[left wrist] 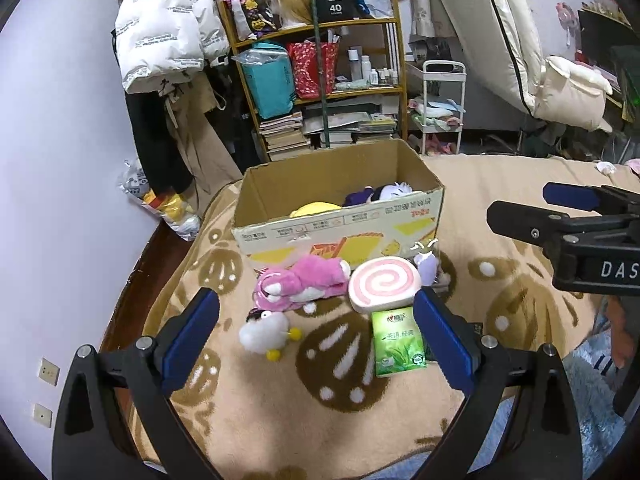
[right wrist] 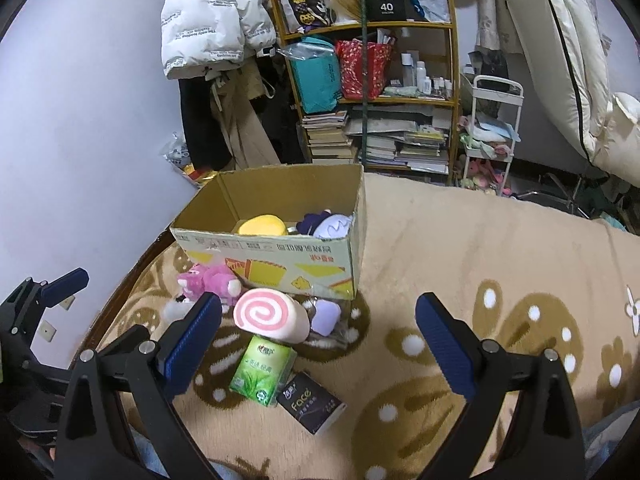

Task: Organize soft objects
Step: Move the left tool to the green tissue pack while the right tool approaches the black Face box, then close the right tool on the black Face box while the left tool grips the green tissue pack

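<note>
Both grippers, left (left wrist: 316,334) and right (right wrist: 318,338), level above blanket (right wrist: 440,240), fingers apart (nothing held), facing box (right wrist: 272,254).

The blanket (left wrist: 280,420) is deep-piled, fuzzy cloth. The cardboard box (left wrist: 340,224) is matt brown inside, with a smoother printed face outside. The pink plush toy (left wrist: 300,284) and white plush toy (left wrist: 266,330) are shaggy fabric; the swirl cushion (right wrist: 270,316) looks short-napped and smooth. The green tissue pack (right wrist: 262,372) and black tissue pack (right wrist: 312,402) wear glossy plastic film. The left gripper (left wrist: 316,336) is matt black plastic with ribbed blue pads and shiny metal pins.
</note>
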Tool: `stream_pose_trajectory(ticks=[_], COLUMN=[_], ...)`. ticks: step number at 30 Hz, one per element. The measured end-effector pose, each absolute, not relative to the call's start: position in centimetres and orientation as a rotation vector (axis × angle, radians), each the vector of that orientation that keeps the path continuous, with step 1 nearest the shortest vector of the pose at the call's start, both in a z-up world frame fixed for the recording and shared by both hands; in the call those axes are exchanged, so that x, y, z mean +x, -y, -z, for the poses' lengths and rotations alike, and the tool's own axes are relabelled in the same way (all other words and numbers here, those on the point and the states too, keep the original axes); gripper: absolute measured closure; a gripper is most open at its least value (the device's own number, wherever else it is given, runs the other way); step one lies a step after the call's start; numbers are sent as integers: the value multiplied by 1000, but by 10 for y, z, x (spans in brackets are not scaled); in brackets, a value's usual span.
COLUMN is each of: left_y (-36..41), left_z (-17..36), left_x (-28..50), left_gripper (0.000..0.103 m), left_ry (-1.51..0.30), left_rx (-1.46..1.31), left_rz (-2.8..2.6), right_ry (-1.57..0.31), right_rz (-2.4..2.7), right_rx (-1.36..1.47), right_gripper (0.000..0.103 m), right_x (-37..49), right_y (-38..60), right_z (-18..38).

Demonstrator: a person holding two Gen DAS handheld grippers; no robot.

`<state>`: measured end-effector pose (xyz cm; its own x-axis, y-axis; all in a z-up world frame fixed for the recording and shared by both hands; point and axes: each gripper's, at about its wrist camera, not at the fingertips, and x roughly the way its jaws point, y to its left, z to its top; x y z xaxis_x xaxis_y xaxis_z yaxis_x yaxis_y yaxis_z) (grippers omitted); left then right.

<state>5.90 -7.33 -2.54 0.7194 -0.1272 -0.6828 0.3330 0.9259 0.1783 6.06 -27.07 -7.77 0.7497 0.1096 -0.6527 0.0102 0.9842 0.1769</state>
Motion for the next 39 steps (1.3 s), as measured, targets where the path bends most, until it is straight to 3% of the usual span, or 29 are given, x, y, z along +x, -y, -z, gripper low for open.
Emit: stream_pose_trajectory(ticks=[23, 39], left_y=[98, 108], left_z=[89, 113], left_x=[73, 79], left_gripper=[7, 7], left_ry=[-803, -905], left_rx=[367, 378], left_rz=[334, 376], right_ry=[-885, -1102], right_rz=[-9, 1], right_rx=[193, 257], right_gripper=[1, 1], right_x=[69, 88], right_y=[280, 285], right_z=[117, 168])
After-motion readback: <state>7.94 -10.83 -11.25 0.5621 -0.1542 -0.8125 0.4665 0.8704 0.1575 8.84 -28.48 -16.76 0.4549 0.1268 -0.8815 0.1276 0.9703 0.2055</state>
